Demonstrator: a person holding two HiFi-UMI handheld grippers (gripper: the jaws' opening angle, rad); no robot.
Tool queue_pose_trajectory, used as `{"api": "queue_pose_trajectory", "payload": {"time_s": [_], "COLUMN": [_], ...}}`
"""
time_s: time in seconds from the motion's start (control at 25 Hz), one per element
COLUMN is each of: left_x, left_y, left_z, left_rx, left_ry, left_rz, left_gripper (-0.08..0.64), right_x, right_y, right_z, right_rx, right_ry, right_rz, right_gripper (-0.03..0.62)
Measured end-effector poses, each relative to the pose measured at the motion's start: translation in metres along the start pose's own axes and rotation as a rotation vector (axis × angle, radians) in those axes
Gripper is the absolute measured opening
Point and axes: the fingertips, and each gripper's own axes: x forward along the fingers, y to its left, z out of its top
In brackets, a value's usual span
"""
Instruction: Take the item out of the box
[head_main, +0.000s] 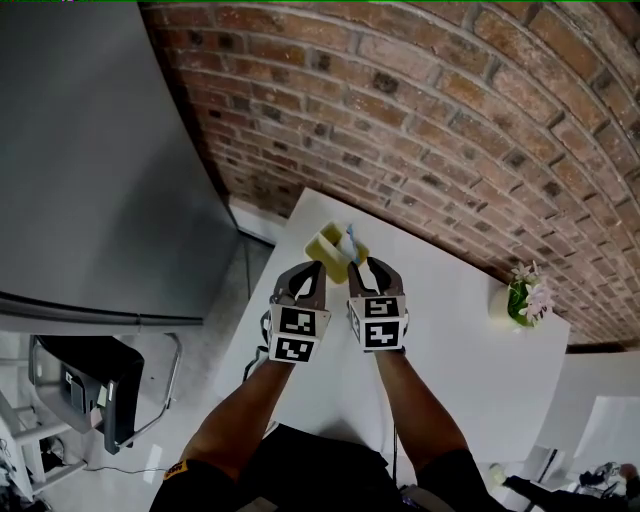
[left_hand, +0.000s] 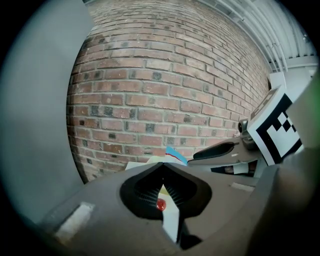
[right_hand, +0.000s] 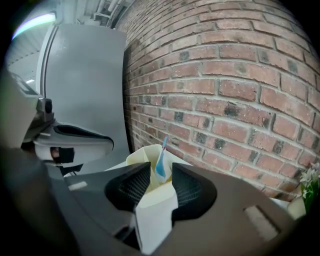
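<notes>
Closest in, my left fingers are pinched together on a thin pale flap of the box, so that side is held. My right fingers stand wide apart. A fold of the box's card lies in the gap between them, but I judge they aren't clamping it.

Just past both sets of fingertips, at the centre of the head view, is the box itself. It's pale yellow, small and open at the top. I can't tell whether it rests on the white table or hangs just above its far left corner.

Here's what matters: the item pokes up out of the box mouth, straight ahead of my right fingers and in line with their gap. It's thin and flat, blue and white, with its long axis standing nearly upright. My right hand is nearer, so I reckon it should do the pulling.

Beyond that, a little flower pot sits at the table's right edge, with the brick wall behind.
</notes>
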Motion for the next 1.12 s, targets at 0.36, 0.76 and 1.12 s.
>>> {"api": "queue_pose_trajectory", "payload": {"time_s": [0.36,0.76,1.12], "left_x": [0.012,0.006,-0.007], "left_y": [0.004,0.006,-0.001], "left_z": [-0.005,-0.013,0.004], "left_rx": [0.010,-0.013,-0.016], "left_ry": [0.005,0.008,-0.015], "left_rz": [0.006,0.016,0.017], "left_gripper": [0.005,0.005,0.005], "right_x": [0.016,0.024,0.002], "right_y": [0.004,-0.004,-0.006], "right_z": [-0.008,-0.011,0.010], "right_rx": [-0.036,-0.062,-0.066], "right_ry": [0.051,0.071,-0.002], "right_rz": [0.018,-0.014,-0.046], "right_gripper": [0.115,0.019,0.009]}}
